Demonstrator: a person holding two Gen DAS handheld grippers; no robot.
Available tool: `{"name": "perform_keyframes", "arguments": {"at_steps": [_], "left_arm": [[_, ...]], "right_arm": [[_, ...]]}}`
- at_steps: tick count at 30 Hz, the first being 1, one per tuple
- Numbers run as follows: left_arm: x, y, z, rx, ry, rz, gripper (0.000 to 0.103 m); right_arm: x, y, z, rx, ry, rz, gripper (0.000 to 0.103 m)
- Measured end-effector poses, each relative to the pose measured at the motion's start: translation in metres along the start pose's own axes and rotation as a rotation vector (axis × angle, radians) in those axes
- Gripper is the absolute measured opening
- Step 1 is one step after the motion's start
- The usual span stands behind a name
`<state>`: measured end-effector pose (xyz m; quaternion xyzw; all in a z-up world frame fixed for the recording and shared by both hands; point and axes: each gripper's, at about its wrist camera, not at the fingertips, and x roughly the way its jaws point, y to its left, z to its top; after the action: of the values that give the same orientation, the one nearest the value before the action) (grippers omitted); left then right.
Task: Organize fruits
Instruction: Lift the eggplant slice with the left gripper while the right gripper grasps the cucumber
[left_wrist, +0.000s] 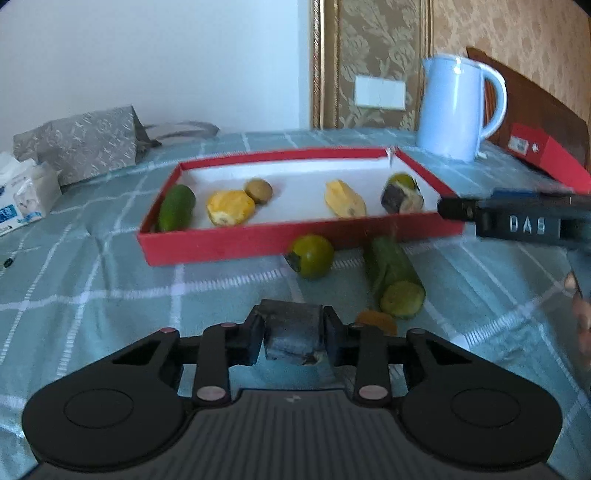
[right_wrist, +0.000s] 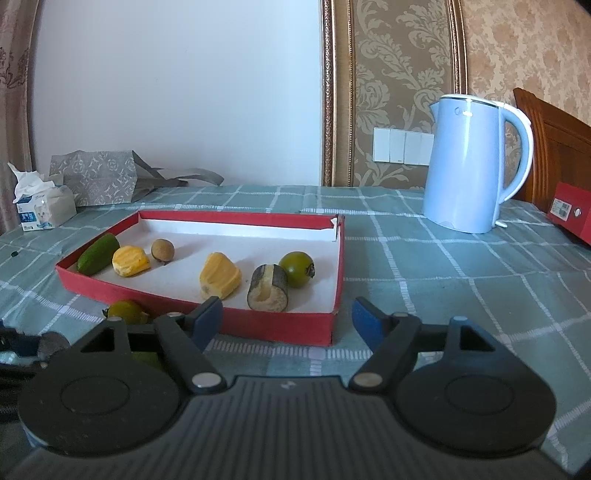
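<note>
A shallow red box (left_wrist: 258, 240) (right_wrist: 280, 326) lies on the checked cloth. It holds a small cucumber (right_wrist: 98, 254), two yellow fruit pieces (right_wrist: 130, 261) (right_wrist: 219, 276), a brown longan (right_wrist: 162, 251), a dark sugarcane chunk (right_wrist: 267, 292) and a green round fruit (right_wrist: 296, 268). My left gripper (left_wrist: 293, 334) is shut on another dark sugarcane chunk (left_wrist: 291, 339), just above the cloth in front of the box. Outside the box lie a green round fruit (left_wrist: 312, 255), a cut cucumber (left_wrist: 395, 280) and an orange piece (left_wrist: 376, 320). My right gripper (right_wrist: 288, 319) is open and empty at the box's near right corner.
A light blue kettle (right_wrist: 469, 162) stands at the back right. A second red box (right_wrist: 572, 214) lies at the far right by a wooden headboard. A grey patterned bag (right_wrist: 96, 177) and a tissue pack (right_wrist: 42, 206) sit at the back left.
</note>
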<state>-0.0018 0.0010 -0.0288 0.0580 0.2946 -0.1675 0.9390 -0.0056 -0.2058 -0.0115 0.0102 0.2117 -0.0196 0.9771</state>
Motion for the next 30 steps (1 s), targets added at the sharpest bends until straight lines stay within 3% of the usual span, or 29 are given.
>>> {"name": "perform_keyframes", "arguments": {"at_steps": [11, 17, 19, 25, 30], "left_arm": [[-0.011, 0.039, 0.007, -0.15, -0.054, 0.066, 0.032], [-0.011, 0.046, 0.008, -0.153, -0.057, 0.052, 0.032], [-0.011, 0.049, 0.008, -0.166, -0.055, 0.051, 0.032], [-0.01, 0.057, 0.008, -0.205, -0.05, 0.05, 0.032], [-0.009, 0.056, 0.008, -0.206, -0.048, 0.04, 0.032]], "right_arm": [[-0.003, 0.013, -0.008, -0.023, 0.015, 0.012, 0.073], [0.001, 0.005, -0.009, 0.019, 0.033, 0.001, 0.073], [0.001, 0.005, -0.009, 0.023, 0.04, 0.015, 0.065], [-0.003, 0.023, -0.012, 0.014, 0.077, 0.097, 0.062], [-0.001, 0.045, -0.012, 0.0, 0.088, 0.103, 0.062]]}}
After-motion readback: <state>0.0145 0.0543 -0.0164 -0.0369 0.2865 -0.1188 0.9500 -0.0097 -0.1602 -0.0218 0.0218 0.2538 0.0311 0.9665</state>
